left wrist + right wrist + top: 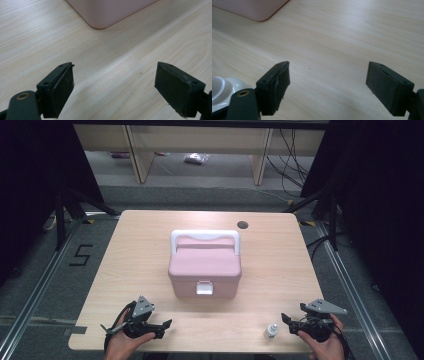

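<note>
A pink box [205, 265] with a white handle and a white front latch [204, 288] stands shut in the middle of the wooden table [130, 255]. A small white bottle [270, 331] stands near the front edge, just left of my right gripper [287, 321]. That gripper is open, jaws wide apart over bare wood [327, 82], with the bottle [219, 92] beside its left jaw. My left gripper [162, 326] rests at the front left, also open and holding nothing [115, 85]; a corner of the pink box [105, 12] lies ahead of it.
A round cable hole [242, 225] sits near the table's far right edge. Black stands and cables flank the table on the floor. Wooden shelving lines the back wall.
</note>
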Available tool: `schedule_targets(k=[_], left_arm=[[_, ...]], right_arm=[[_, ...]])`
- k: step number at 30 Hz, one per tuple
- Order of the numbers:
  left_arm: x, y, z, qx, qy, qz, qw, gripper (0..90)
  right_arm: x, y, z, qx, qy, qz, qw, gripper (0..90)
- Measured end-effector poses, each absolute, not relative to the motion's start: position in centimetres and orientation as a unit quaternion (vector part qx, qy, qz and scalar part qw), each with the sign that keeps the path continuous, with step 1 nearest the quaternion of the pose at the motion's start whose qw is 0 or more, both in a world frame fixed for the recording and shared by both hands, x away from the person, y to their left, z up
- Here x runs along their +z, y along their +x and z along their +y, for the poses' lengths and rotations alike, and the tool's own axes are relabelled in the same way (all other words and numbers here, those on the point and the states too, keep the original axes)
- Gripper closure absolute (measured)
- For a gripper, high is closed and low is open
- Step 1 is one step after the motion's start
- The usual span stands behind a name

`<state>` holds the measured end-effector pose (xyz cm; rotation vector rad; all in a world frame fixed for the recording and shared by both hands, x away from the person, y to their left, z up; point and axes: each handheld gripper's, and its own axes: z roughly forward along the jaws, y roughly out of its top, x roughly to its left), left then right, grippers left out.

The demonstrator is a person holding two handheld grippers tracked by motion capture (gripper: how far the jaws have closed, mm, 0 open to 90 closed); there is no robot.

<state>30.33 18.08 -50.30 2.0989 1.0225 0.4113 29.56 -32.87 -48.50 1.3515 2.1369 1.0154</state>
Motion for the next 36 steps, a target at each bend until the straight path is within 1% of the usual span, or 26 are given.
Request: schedule_targets(k=[2, 3, 4, 6, 7, 8, 9, 10, 13, 16, 20, 21, 22, 24, 25, 26, 27, 28, 29, 30, 32, 33, 34, 35, 36], left_arm=[[-50.3, 30.3, 18.1, 0.16, 0.82, 0.401, 0.376, 15.2], [-50.4, 30.4, 18.1, 0.162, 0.816, 0.406, 0.378, 15.3], [-50.4, 30.4, 18.1, 0.162, 0.816, 0.406, 0.378, 15.3], [-50.3, 30.5, 18.3, 0.15, 0.807, 0.416, 0.39, 15.3], [-50.2, 30.5, 18.4, 0.149, 0.805, 0.418, 0.394, 15.3], [-50.2, 30.5, 18.4, 0.149, 0.805, 0.418, 0.394, 15.3], [-50.1, 30.5, 18.4, 0.149, 0.805, 0.417, 0.394, 15.3], [-50.0, 30.6, 18.4, 0.155, 0.804, 0.416, 0.397, 15.4], [-49.9, 30.8, 18.5, 0.152, 0.797, 0.426, 0.4, 15.4], [-49.7, 31.3, 18.8, 0.151, 0.8, 0.423, 0.397, 15.5], [-49.0, 32.3, 19.0, 0.162, 0.791, 0.435, 0.399, 15.5], [-48.8, 32.7, 19.1, 0.166, 0.792, 0.435, 0.395, 15.6], [-48.8, 32.7, 19.1, 0.166, 0.792, 0.435, 0.395, 15.6], [-48.3, 33.9, 19.2, 0.172, 0.793, 0.439, 0.386, 15.8], [-48.3, 33.9, 19.2, 0.172, 0.793, 0.439, 0.386, 16.3], [-48.3, 34.2, 19.2, 0.176, 0.789, 0.445, 0.385, 16.5], [-48.1, 34.7, 19.4, 0.18, 0.792, 0.445, 0.378, 16.5], [-47.9, 35.5, 19.7, 0.184, 0.792, 0.444, 0.376, 16.7], [-47.8, 35.7, 19.7, 0.188, 0.781, 0.456, 0.381, 16.7], [-47.6, 36.1, 20.0, 0.191, 0.79, 0.448, 0.372, 16.8], [-47.6, 36.7, 20.1, 0.191, 0.784, 0.457, 0.375, 17.4], [-47.6, 37.0, 20.1, 0.19, 0.782, 0.459, 0.376, 18.1], [-47.6, 37.0, 20.1, 0.19, 0.782, 0.459, 0.376, 18.8], [-47.4, 37.6, 20.3, 0.196, 0.784, 0.457, 0.371, 21.0], [-47.4, 38.0, 20.4, 0.195, 0.777, 0.463, 0.379, 24.6]], right_arm=[[-48.5, 29.6, -32.9, 0.366, 0.488, 0.766, 0.201, 20.1], [-48.6, 29.7, -33.0, 0.37, 0.487, 0.765, 0.2, 22.7], [-48.6, 29.7, -33.0, 0.37, 0.487, 0.765, 0.2, 22.7], [-48.5, 29.8, -33.1, 0.368, 0.494, 0.763, 0.198, 23.8], [-48.5, 29.9, -33.3, 0.37, 0.486, 0.763, 0.21, 23.7], [-48.5, 29.9, -33.3, 0.37, 0.486, 0.763, 0.21, 23.7], [-48.5, 30.0, -33.4, 0.37, 0.486, 0.765, 0.203, 22.9], [-48.4, 30.3, -33.6, 0.384, 0.493, 0.757, 0.189, 18.4], [-48.1, 30.5, -33.7, 0.389, 0.496, 0.754, 0.187, 15.3], [-47.8, 31.1, -34.0, 0.414, 0.471, 0.759, 0.177, 16.0], [-47.1, 31.9, -33.9, 0.408, 0.476, 0.757, 0.186, 16.4], [-47.0, 32.1, -33.8, 0.41, 0.477, 0.756, 0.18, 17.4], [-46.7, 32.7, -33.9, 0.409, 0.456, 0.766, 0.195, 18.6], [-46.4, 33.4, -33.7, 0.412, 0.451, 0.767, 0.197, 21.6], [-46.4, 33.4, -33.7, 0.412, 0.451, 0.767, 0.197, 21.6], [-46.1, 34.2, -33.4, 0.417, 0.447, 0.767, 0.194, 24.5], [-46.1, 34.2, -33.4, 0.417, 0.447, 0.767, 0.194, 24.5], [-45.8, 35.0, -33.2, 0.417, 0.445, 0.768, 0.194, 27.2], [-45.7, 35.4, -33.0, 0.421, 0.445, 0.767, 0.19, 28.1], [-45.5, 35.8, -32.9, 0.42, 0.443, 0.768, 0.195, 29.6], [-45.3, 36.6, -32.5, 0.414, 0.443, 0.769, 0.2, 33.9], [-45.2, 37.0, -32.3, 0.413, 0.441, 0.771, 0.199, 36.3], [-45.2, 37.0, -32.3, 0.413, 0.441, 0.771, 0.199, 36.3], [-45.1, 37.8, -31.7, 0.417, 0.433, 0.776, 0.191, 42.0], [-45.1, 38.1, -31.4, 0.417, 0.424, 0.782, 0.186, 44.7]])
